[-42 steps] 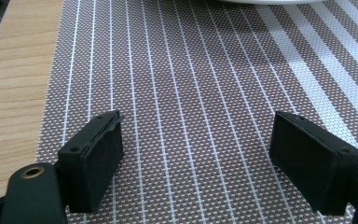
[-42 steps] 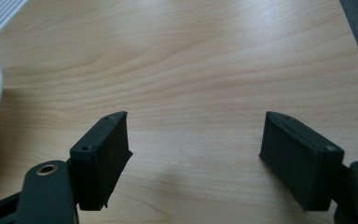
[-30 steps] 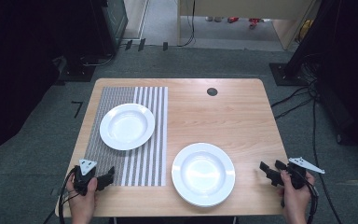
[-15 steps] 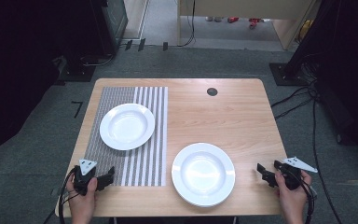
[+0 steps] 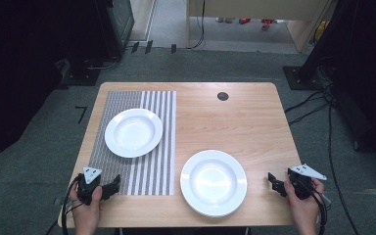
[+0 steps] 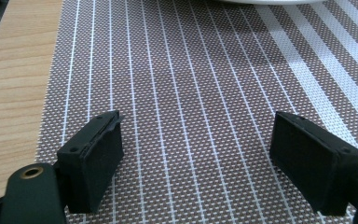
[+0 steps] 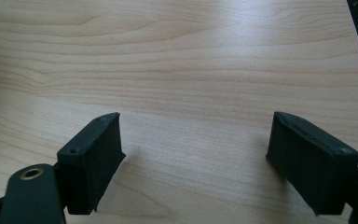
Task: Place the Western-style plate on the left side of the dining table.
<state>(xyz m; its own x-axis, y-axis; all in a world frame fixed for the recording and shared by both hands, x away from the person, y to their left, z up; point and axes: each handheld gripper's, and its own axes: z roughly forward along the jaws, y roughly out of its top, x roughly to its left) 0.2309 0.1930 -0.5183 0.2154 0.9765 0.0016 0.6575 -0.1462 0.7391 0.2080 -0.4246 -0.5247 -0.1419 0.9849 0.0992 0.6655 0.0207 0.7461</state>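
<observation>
Two white plates are on the wooden table. One plate rests on a striped brown-and-white placemat at the left. The other plate lies on bare wood near the front edge. My left gripper is open over the placemat's front left corner, held by a hand. In the left gripper view its jaws stand wide apart over the placemat, with a plate's rim at the top. My right gripper is open just right of the near plate, its jaws wide apart over bare wood.
A small dark round hole sits in the table top near the far edge. Cables trail on the grey floor to the right. Dark equipment stands beyond the table's far left corner.
My right gripper has shifted left, closer to the near plate. The left gripper and both plates have stayed where they were.
</observation>
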